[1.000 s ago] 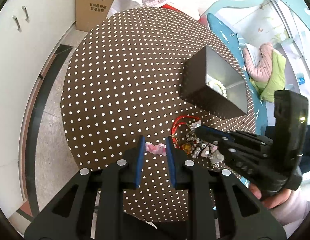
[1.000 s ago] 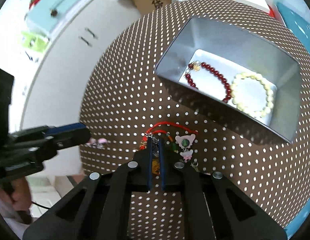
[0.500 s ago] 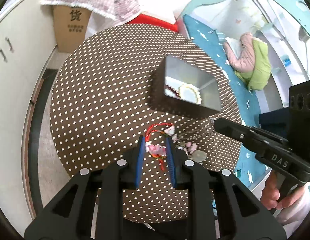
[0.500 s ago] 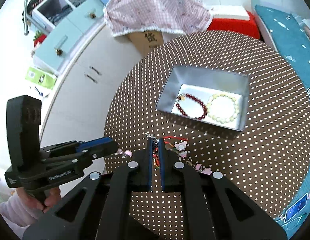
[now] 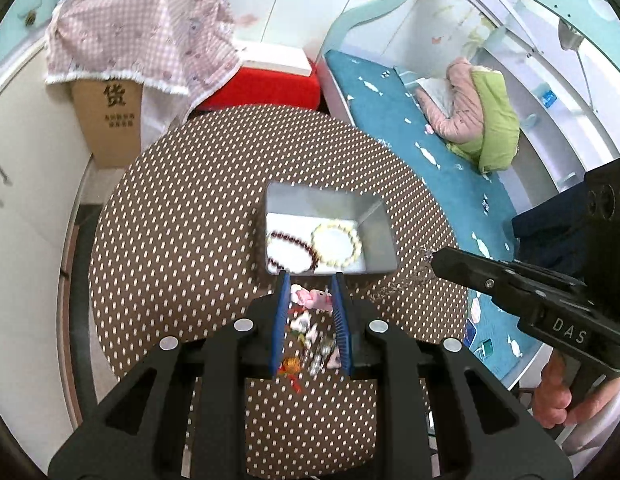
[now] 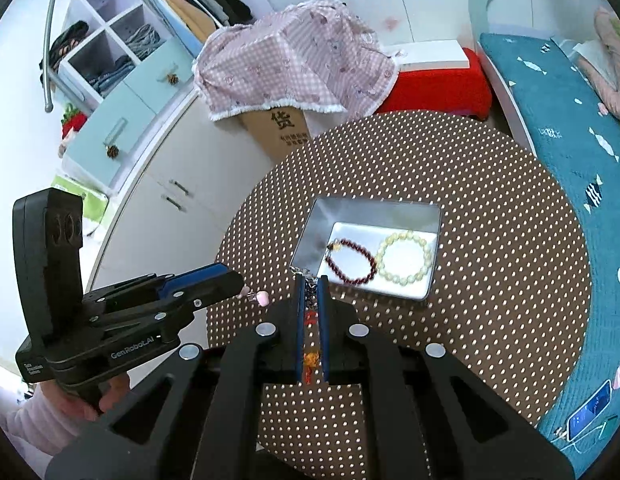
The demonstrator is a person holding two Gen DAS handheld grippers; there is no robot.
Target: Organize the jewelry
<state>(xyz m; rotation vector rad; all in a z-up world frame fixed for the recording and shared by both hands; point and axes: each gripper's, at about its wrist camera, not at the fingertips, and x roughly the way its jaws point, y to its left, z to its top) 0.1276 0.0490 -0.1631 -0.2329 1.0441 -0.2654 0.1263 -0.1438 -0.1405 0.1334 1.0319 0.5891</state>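
A charm necklace hangs between my two grippers above the round dotted table. My left gripper (image 5: 310, 284) is shut on its pink charm end (image 5: 312, 298), with charms and a red cord (image 5: 306, 344) dangling below. My right gripper (image 6: 309, 280) is shut on its silver chain end (image 6: 310, 285); in the left wrist view the right gripper (image 5: 434, 258) shows the chain at its tip. A grey metal tray (image 5: 374, 240) lies just beyond, also in the right wrist view (image 6: 310, 236). It holds a dark red bead bracelet (image 6: 352, 260) and a cream bead bracelet (image 6: 406, 256).
The brown dotted table (image 6: 490, 280) is ringed by a white cabinet (image 6: 158, 216), a cardboard box under pink cloth (image 6: 286, 124), a red stool (image 6: 434, 88) and a teal mat (image 6: 582, 128). A phone (image 6: 590, 420) lies on the mat near the table's edge.
Both grippers have risen well above the table, lifting the necklace off the cloth. It now hangs strung between them in front of the tray.
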